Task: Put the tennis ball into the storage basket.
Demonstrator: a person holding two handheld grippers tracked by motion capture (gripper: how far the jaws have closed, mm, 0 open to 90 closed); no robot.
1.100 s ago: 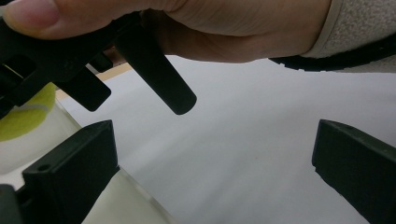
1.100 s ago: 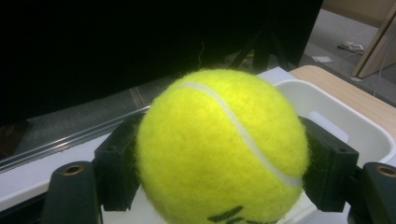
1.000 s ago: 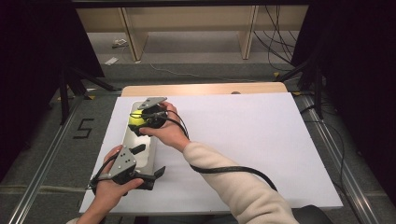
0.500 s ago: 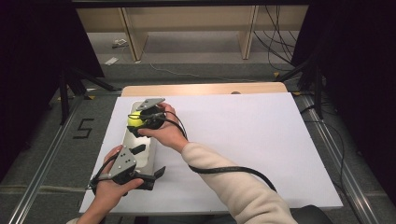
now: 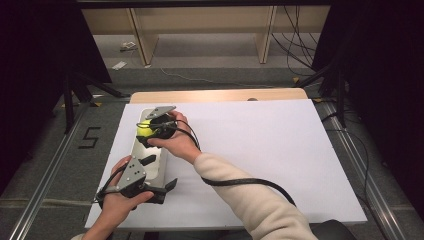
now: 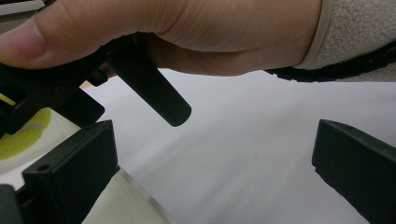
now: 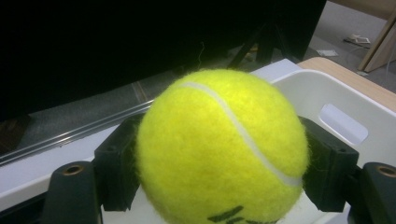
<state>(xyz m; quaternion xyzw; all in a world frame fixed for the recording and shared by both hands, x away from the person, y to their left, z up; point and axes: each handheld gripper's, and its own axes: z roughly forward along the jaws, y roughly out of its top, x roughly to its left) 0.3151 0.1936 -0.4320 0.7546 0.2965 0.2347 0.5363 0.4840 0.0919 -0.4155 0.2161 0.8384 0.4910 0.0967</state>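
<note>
White table (image 5: 260, 150); right gripper (image 5: 150, 131) hides tennis ball (image 5: 144, 129) sides

A white sheet (image 5: 260, 150) is covering most of the worktop, leaving a strip of bare wood (image 5: 220, 95) showing along the far edge. Off the worktop's left edge, a taped number 5 (image 5: 90, 137) is lying on the grey floor (image 5: 210, 62) beside a metal rail (image 5: 45, 185). Beyond the far edge, wooden legs (image 5: 141, 37) are standing, paper scraps (image 5: 127, 46) are lying near them, and black cables (image 5: 295, 45) are trailing down at the far right corner.
</note>
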